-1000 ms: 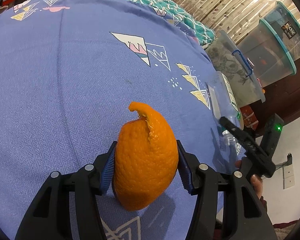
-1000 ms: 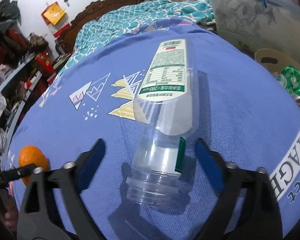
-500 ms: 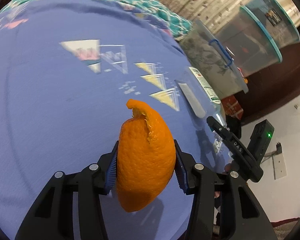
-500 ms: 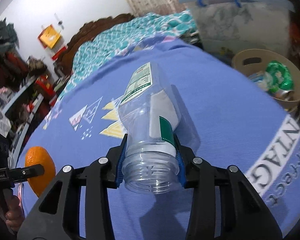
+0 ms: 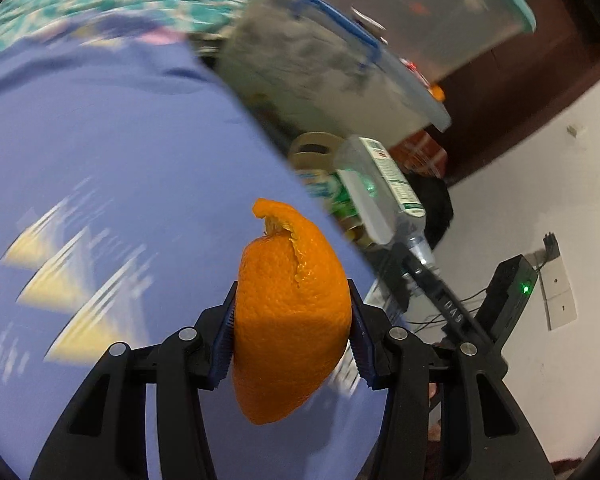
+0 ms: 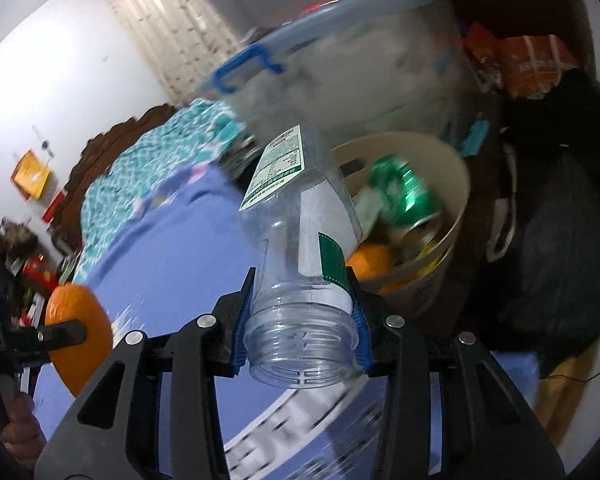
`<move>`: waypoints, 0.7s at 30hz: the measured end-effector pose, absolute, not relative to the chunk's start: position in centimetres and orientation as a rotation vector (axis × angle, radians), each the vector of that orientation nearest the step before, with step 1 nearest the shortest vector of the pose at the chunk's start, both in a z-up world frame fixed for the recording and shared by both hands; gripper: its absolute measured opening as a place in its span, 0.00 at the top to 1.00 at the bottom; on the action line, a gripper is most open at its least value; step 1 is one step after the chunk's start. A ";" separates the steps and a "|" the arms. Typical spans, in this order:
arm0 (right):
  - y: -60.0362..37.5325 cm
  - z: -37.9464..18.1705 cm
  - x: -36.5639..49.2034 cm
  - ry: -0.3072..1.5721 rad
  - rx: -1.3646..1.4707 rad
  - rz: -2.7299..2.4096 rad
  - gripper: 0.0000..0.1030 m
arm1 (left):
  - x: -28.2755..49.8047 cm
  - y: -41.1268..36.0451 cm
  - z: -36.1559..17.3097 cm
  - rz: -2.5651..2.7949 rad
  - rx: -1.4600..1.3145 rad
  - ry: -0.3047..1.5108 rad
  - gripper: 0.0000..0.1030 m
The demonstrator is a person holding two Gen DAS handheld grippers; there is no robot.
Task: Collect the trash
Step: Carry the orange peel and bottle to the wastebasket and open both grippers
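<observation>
Clearly left claw (image 5: pixel 290 344) pinches soft orange peel (image 5: pixel 290 320) mid-body; right claw (image 6: pixel 302 344) clamps light, crushable bottle (image 6: pixel 300 260) at stiff threaded neck.

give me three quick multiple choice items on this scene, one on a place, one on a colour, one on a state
1. Where is the green can?
A. on the bedspread
B. in the beige waste bin
C. in the left gripper

2. What colour is the storage box latch?
A. blue
B. red
C. yellow

3. What does the right gripper hold?
A. nothing
B. orange peel
C. clear plastic bottle

Answers: 1 B, the can lies among trash inside the bin. 2 A, the latch shows blue. 3 C, both pads clamp the bottle's neck; the left gripper has the orange peel.
</observation>
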State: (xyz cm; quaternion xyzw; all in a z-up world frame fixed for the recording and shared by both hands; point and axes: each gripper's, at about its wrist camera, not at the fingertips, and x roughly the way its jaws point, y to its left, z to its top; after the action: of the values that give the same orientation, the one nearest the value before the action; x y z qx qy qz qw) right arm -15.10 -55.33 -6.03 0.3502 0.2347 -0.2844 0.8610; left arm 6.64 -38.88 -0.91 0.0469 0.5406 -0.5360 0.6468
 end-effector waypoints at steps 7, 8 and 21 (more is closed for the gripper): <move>-62.1 -8.5 -14.5 0.528 0.896 -0.603 0.32 | 6.6 -53.6 -2.2 -1.296 0.149 1.279 0.51; -62.2 -8.4 -14.8 0.503 0.897 -0.611 0.27 | 6.8 -54.9 -2.6 -1.291 0.155 1.286 0.45; -61.1 -7.6 -16.2 0.382 0.825 -0.659 0.25 | 8.9 -58.6 -7.6 -1.178 0.114 1.396 0.24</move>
State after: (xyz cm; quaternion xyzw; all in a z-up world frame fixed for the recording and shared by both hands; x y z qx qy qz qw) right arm -16.20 -61.13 -7.60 0.3911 0.1810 -0.3123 0.8466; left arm 8.90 -58.55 -7.61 0.0492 0.6046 -0.5101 0.6098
